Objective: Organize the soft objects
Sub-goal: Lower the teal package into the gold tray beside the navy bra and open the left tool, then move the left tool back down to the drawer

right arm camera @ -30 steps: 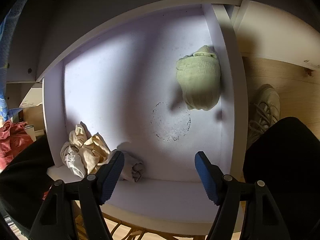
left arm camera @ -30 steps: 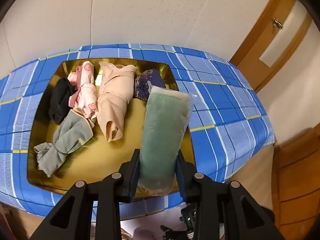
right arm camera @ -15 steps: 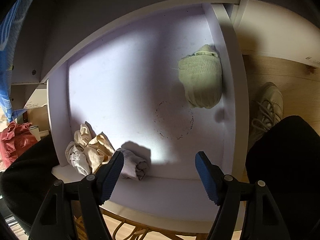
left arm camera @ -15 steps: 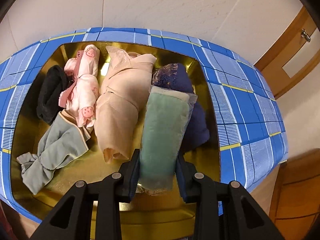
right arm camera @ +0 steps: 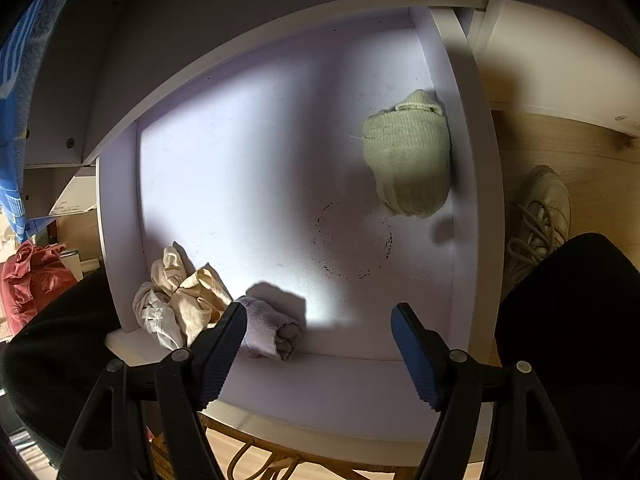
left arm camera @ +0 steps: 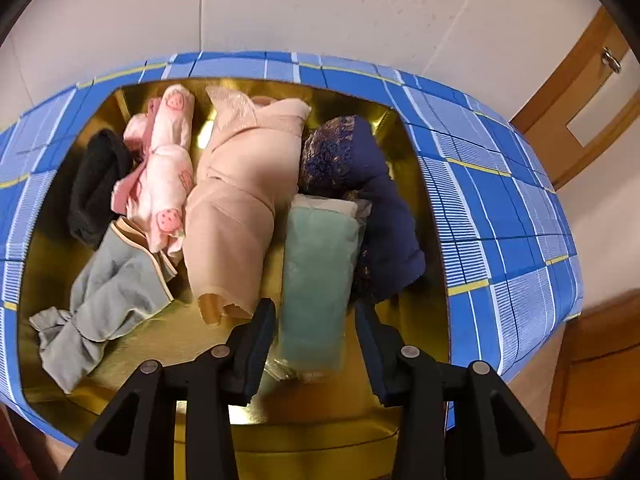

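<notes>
In the left wrist view a teal cloth in a clear wrapper (left arm camera: 320, 264) lies in the gold tray (left arm camera: 416, 312), between a peach rolled garment (left arm camera: 240, 208) and a navy lace garment (left arm camera: 360, 168). My left gripper (left arm camera: 316, 320) straddles its near end. The jaws are opening, and a thin gap shows at each pad. In the right wrist view my right gripper (right arm camera: 320, 320) hangs open over a white drawer (right arm camera: 240, 160) with nothing between its fingers. A green rolled sock (right arm camera: 408, 160) lies at the drawer's far right, and a lilac roll (right arm camera: 268, 328) rests by the left finger.
The tray also holds a pink strawberry-print piece (left arm camera: 168, 184), a black roll (left arm camera: 96, 184) and a grey garment (left arm camera: 112, 292), on a blue plaid cloth (left arm camera: 500, 240). Cream cloths (right arm camera: 176, 300) sit in the drawer's near left corner. A shoe (right arm camera: 540, 212) and a dark trouser leg (right arm camera: 580, 320) are at the right.
The left gripper came down into the tray with the teal pack, set it beside the peach roll, and its jaws have parted from it. The right gripper has stayed put.
</notes>
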Tool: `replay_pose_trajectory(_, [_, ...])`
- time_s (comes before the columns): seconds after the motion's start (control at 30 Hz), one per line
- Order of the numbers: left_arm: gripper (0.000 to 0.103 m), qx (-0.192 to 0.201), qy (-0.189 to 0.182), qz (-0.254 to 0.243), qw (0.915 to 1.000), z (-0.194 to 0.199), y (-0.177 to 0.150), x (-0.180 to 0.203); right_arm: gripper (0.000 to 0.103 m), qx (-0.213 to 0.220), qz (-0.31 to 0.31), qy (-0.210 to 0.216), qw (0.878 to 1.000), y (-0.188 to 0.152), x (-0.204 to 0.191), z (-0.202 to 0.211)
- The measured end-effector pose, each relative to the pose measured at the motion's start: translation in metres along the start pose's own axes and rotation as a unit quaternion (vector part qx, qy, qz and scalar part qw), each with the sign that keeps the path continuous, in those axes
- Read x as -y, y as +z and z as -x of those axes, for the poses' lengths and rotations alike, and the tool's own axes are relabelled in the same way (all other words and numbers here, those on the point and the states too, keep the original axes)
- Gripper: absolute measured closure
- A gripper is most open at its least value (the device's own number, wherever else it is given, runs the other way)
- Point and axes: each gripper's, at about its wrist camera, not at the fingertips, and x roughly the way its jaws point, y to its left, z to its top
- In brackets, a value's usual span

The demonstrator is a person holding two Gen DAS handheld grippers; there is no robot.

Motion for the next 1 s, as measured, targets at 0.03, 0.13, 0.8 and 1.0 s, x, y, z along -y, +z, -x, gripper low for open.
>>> replay_pose_trajectory(0.03, [0.062, 0.005, 0.002, -0.007, 1.0, 0.003, -0.001, 0.002, 0.027, 0.0, 0.0, 0.0, 1.0, 0.0, 0.0, 0.0])
replay_pose_trajectory(0.13, [0.062, 0.023, 0.01, -0.028, 0.9993, 0.016, -0.005, 0.008, 0.027, 0.0, -0.003, 0.0, 1.0, 0.001, 0.001, 0.0])
replay_pose_trajectory(0.8, [0.062, 0.076, -0.043, -0.102, 0.991, 0.08, -0.105, 0.002, 0.021, -0.017, 0.004, -0.02, 1.0, 0.001, 0.0, -0.013])
replay_pose_trajectory(1.0, [0.06, 0.052, -0.042, -0.113, 0.9914, 0.067, -0.161, -0.02, 0.013, -0.044, 0.015, -0.012, 0.999, -0.006, -0.009, -0.03])
